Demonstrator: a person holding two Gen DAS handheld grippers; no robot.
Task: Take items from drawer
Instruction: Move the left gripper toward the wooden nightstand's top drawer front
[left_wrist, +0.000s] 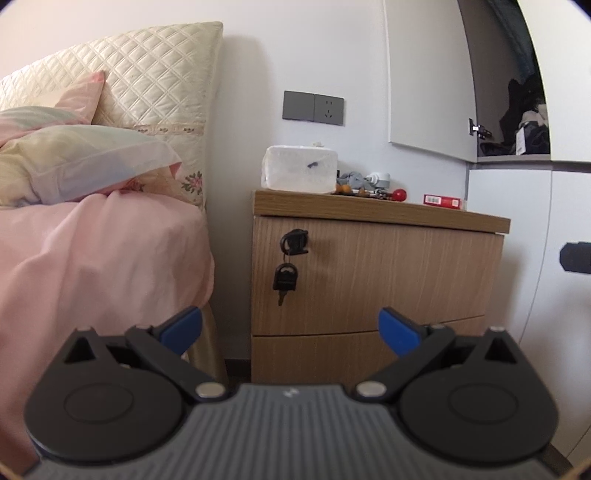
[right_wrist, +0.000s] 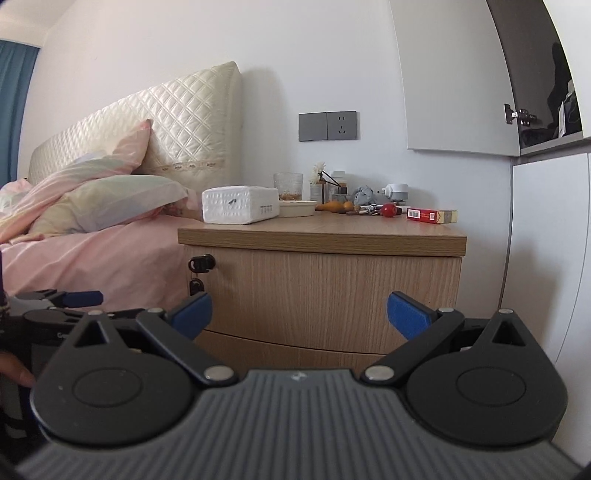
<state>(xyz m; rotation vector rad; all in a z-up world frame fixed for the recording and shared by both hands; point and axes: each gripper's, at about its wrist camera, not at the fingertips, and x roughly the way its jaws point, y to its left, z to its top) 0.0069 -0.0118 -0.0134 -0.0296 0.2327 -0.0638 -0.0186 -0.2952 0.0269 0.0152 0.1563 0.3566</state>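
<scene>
A wooden nightstand (left_wrist: 376, 273) (right_wrist: 325, 295) stands beside the bed, with its upper drawer (left_wrist: 388, 277) (right_wrist: 332, 295) and lower drawer (left_wrist: 351, 358) both closed. A black key (left_wrist: 285, 278) (right_wrist: 195, 285) hangs from the lock (left_wrist: 294, 240) (right_wrist: 201, 263) at the upper drawer's top left. My left gripper (left_wrist: 290, 328) is open and empty, a short way in front of the drawers. My right gripper (right_wrist: 299, 314) is open and empty too, facing the upper drawer front. The left gripper (right_wrist: 79, 298) also shows at the left edge of the right wrist view.
On the nightstand top lie a white tissue pack (left_wrist: 299, 168) (right_wrist: 240, 204), a red box (left_wrist: 443, 201) (right_wrist: 431, 215), a red ball (right_wrist: 388, 209), a glass (right_wrist: 288, 185), a bowl (right_wrist: 297, 208) and small clutter. A bed with pink bedding (left_wrist: 92, 258) fills the left. A white wardrobe (left_wrist: 517, 258) stands right.
</scene>
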